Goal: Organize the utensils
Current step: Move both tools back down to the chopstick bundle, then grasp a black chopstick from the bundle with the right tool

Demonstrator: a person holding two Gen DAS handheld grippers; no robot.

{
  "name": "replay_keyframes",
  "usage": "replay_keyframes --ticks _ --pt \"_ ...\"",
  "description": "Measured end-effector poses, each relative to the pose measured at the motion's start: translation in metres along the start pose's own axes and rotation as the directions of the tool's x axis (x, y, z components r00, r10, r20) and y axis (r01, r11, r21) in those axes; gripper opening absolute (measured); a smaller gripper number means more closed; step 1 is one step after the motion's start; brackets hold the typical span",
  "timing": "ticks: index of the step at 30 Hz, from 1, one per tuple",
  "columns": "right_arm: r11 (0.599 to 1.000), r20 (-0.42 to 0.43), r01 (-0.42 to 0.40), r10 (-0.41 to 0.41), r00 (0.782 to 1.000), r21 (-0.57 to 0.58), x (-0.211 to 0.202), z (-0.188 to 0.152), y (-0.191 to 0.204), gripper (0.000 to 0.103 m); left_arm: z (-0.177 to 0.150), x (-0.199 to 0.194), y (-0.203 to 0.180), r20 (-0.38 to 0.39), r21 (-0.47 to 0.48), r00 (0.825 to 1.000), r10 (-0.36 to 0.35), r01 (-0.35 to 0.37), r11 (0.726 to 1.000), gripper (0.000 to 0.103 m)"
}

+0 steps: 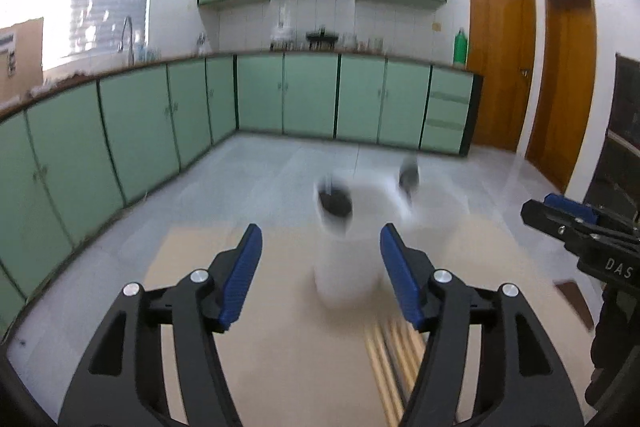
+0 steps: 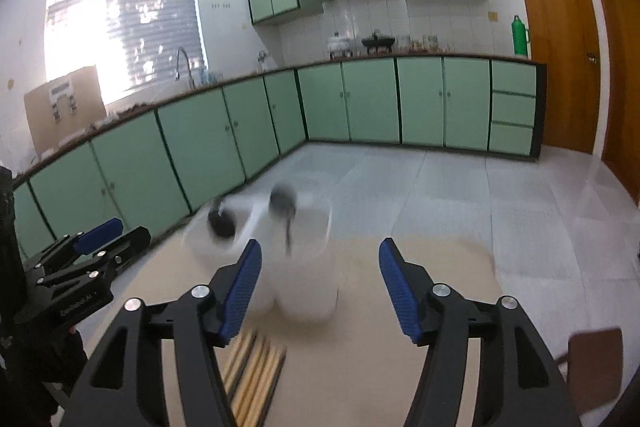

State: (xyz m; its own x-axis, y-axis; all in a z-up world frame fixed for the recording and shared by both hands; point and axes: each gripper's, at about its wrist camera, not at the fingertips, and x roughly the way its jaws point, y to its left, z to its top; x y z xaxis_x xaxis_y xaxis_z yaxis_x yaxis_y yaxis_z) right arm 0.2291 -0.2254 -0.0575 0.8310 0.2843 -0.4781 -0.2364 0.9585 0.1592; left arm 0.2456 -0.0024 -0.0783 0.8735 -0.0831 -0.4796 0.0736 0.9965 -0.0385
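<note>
Two blurred white cups stand on the beige table (image 1: 256, 367). The nearer cup (image 1: 346, 267) holds a dark-headed utensil (image 1: 334, 201), and the other cup (image 1: 438, 215) holds a second utensil (image 1: 409, 175). Several wooden chopsticks (image 1: 394, 359) lie flat in front of them. My left gripper (image 1: 320, 231) is open, with the nearer cup just beyond its blue pads. My right gripper (image 2: 320, 247) is also open, to the right of the cups (image 2: 308, 291) and the chopsticks (image 2: 256, 375). Neither gripper holds anything. Each shows at the edge of the other's view: right gripper (image 1: 560, 215), left gripper (image 2: 100, 235).
A brown flat object (image 2: 596, 359) lies at the table's right edge. Beyond the table are a grey tiled floor (image 2: 440, 187), green base cabinets (image 1: 312, 95) along two walls, and wooden doors (image 1: 500, 63) at the right.
</note>
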Motion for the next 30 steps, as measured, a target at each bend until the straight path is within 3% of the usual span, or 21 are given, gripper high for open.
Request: replay_keyframes --ticks 4,9,11,20,25,30 --pt "1.0 -0.105 0.017 -0.015 0.994 0.021 -0.027 -0.059 0.013 0.062 -0.054 -0.021 0.0 -0.136 0.0 0.991 0.01 -0.01 1.0 0.065" --pt "0.999 -0.22 0.034 -0.034 0.975 -0.004 -0.048 -0.12 0.03 0.061 -0.117 -0.041 -0.002 -0.302 -0.002 0.953 0.009 -0.01 1.0 0.065" --pt "0.999 -0.256 0.032 -0.035 0.966 -0.014 -0.053 -0.136 0.035 0.061 -0.133 -0.047 -0.006 -0.332 0.014 0.943 0.015 -0.011 1.0 0.065" --pt "0.999 -0.317 -0.02 0.008 0.948 -0.034 -0.063 -0.159 0.053 0.056 -0.148 -0.058 -0.016 -0.379 0.008 0.925 0.017 -0.015 1.0 0.067" --pt "0.996 -0.357 -0.016 -0.018 0.934 -0.093 -0.059 -0.17 0.064 0.053 -0.149 -0.061 -0.022 -0.376 0.015 0.927 0.018 -0.013 1.0 0.068" --pt "0.995 -0.347 0.026 -0.058 0.936 -0.097 -0.06 -0.168 0.057 0.053 -0.15 -0.061 -0.023 -0.377 0.012 0.926 0.019 -0.015 1.0 0.069"
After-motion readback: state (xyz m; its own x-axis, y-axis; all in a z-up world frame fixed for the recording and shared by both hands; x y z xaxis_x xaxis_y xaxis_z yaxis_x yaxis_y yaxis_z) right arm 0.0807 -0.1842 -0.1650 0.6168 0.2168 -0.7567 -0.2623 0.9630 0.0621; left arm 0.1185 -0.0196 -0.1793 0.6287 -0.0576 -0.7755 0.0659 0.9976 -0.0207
